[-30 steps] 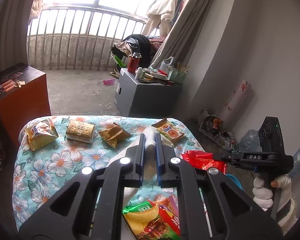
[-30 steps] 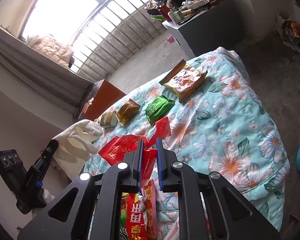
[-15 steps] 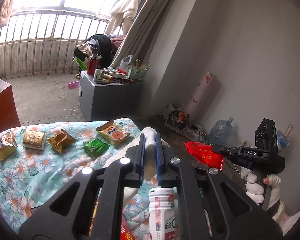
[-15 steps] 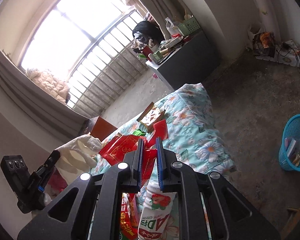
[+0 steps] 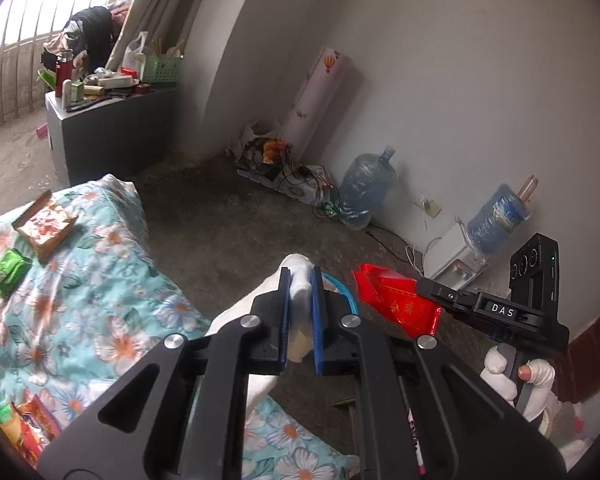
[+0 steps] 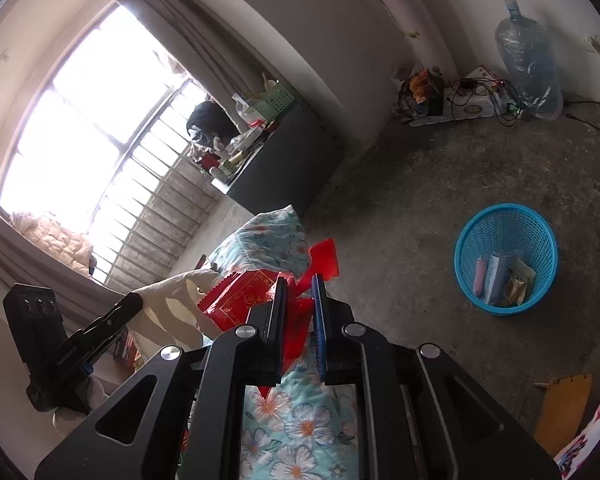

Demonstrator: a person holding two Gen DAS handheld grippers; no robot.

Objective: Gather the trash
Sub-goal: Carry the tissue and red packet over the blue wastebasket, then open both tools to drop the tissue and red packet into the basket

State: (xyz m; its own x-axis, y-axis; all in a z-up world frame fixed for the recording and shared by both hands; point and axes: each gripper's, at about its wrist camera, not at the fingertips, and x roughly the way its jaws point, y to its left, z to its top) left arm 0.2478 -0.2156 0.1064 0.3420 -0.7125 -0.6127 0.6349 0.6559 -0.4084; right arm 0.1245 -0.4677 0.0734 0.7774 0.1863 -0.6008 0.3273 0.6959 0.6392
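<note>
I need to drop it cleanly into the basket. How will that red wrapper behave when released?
The red wrapper looks thin and crinkled, so probably light and floppy. Its glossy film may slip or flutter, possibly missing the blue basket. The right tongs pinch only one edge.

"DAS" label on right gripper [image 5: 426, 286] body; other print unreadable.

Home bedroom: floral bedspread [image 5: 100, 300], curtained window [image 6: 80, 120].
</note>
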